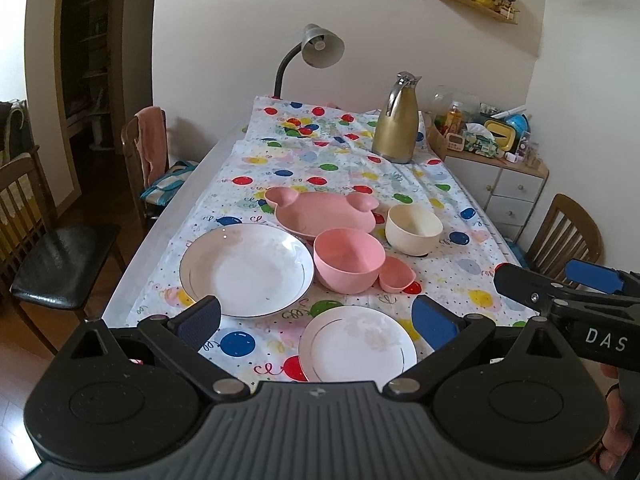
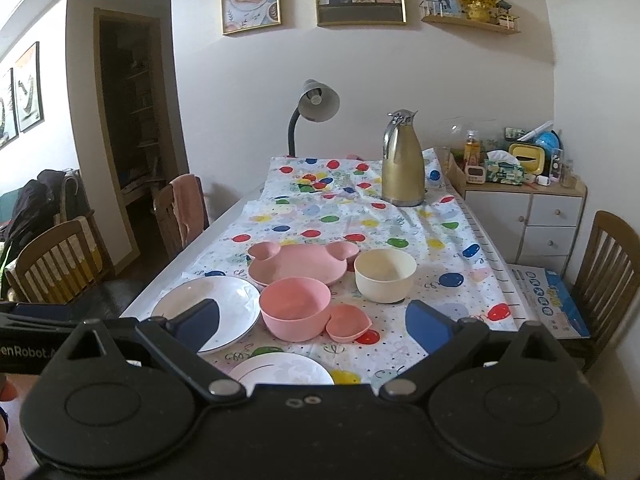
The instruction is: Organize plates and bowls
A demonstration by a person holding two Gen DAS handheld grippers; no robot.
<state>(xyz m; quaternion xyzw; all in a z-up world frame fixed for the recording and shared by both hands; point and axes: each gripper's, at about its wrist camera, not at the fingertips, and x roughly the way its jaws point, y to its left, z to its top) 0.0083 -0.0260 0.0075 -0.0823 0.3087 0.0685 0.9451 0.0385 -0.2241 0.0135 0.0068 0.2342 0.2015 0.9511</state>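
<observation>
On the balloon-print tablecloth lie a large white plate (image 1: 246,268) (image 2: 212,310), a small white plate (image 1: 358,344) (image 2: 280,370), a pink bear-shaped plate (image 1: 324,212) (image 2: 298,264), a pink bowl (image 1: 348,266) (image 2: 294,308), a small pink heart dish (image 1: 396,274) (image 2: 348,322) and a cream bowl (image 1: 414,228) (image 2: 384,274). My left gripper (image 1: 316,322) is open and empty above the near table edge. My right gripper (image 2: 312,322) is open and empty, held beside it; it also shows in the left wrist view (image 1: 560,284).
A gold thermos jug (image 1: 396,120) (image 2: 402,160) and a grey desk lamp (image 1: 316,48) (image 2: 314,104) stand at the far end. Wooden chairs (image 1: 48,232) (image 2: 608,272) flank the table. A cluttered white cabinet (image 1: 500,184) (image 2: 528,208) stands at the right.
</observation>
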